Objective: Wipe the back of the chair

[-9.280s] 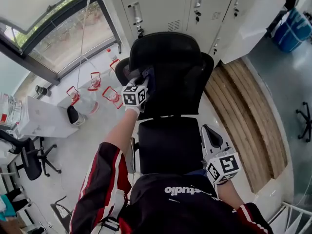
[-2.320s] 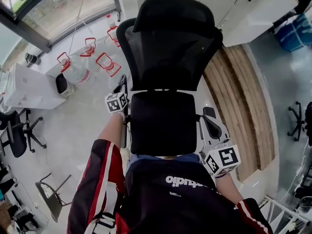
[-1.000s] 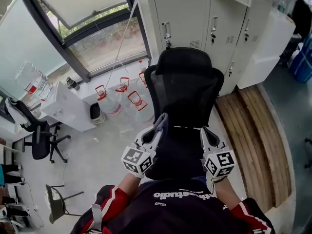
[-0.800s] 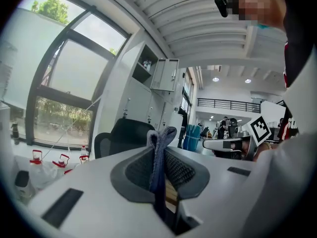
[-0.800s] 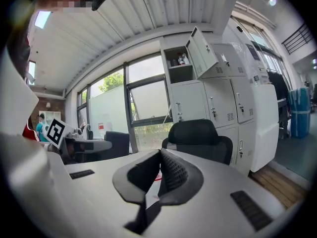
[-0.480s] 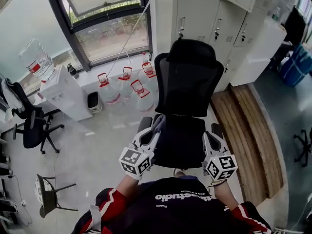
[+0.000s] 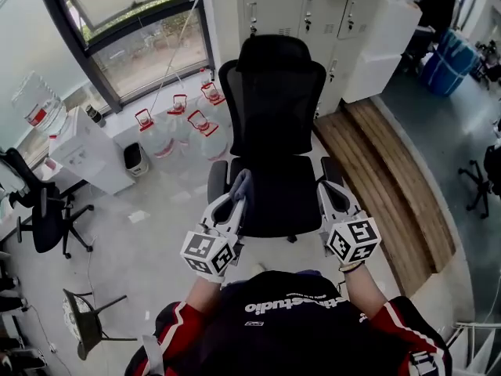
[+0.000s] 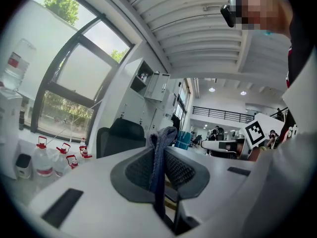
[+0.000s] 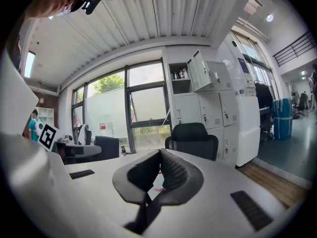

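As the person drew back from where they stood half a second ago, the left gripper came away too, its jaws pinching a blue-grey cloth that stuck up from between the pads. The right gripper was level beside it, jaws pressed together at the tips on nothing. Both hung before the seat of the black chair, probably short of touching it, though the head view could not settle that. More grey floor showed in front of the seat than before. The chair back stood upright, facing the person, well beyond both grippers. Past it, water jugs sat under the window, with white lockers alongside. On the right a wooden platform ran near the chair's base. On the left the floor lay open as far as a white cabinet.
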The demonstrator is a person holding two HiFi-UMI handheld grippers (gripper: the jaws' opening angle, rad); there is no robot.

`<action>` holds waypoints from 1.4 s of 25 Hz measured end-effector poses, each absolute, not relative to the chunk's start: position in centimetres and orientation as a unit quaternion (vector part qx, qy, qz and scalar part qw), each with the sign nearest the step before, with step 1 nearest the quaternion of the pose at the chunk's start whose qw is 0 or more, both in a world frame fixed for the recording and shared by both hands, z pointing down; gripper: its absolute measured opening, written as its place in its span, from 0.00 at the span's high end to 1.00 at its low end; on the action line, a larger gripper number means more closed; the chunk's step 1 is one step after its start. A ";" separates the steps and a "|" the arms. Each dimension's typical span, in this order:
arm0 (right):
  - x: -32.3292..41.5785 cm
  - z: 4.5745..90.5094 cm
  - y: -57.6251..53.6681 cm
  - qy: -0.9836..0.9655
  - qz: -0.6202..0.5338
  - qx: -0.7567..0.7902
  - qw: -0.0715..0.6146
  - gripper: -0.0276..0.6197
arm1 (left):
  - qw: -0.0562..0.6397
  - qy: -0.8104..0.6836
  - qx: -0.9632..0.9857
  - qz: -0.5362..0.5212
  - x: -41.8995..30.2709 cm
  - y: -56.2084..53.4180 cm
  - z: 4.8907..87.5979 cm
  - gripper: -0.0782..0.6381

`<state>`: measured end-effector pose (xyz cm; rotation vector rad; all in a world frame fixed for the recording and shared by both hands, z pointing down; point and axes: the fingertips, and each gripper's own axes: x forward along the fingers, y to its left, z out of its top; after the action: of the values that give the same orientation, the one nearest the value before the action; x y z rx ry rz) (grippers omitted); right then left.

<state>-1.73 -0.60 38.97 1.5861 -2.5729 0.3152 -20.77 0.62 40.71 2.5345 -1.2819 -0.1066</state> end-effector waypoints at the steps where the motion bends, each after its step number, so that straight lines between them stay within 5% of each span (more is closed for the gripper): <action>1: -1.4 39.0 0.4 -0.846 0.106 0.520 0.049 0.94 | 0.150 -0.445 0.882 -0.036 -20.2 1.6 40.7 0.81; 18: 8.7 43.3 23.6 -0.859 0.132 0.493 0.042 0.94 | 0.132 -0.457 0.879 -0.015 -8.6 23.7 41.1 0.81; 35: 8.7 41.0 39.2 -0.874 0.120 0.470 0.010 0.94 | 0.103 -0.469 0.877 -0.031 -6.2 38.3 38.9 0.81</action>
<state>8.74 39.21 41.02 1.4671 -2.7301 0.3749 -6.21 38.27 38.95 2.5880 -1.3829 -0.0928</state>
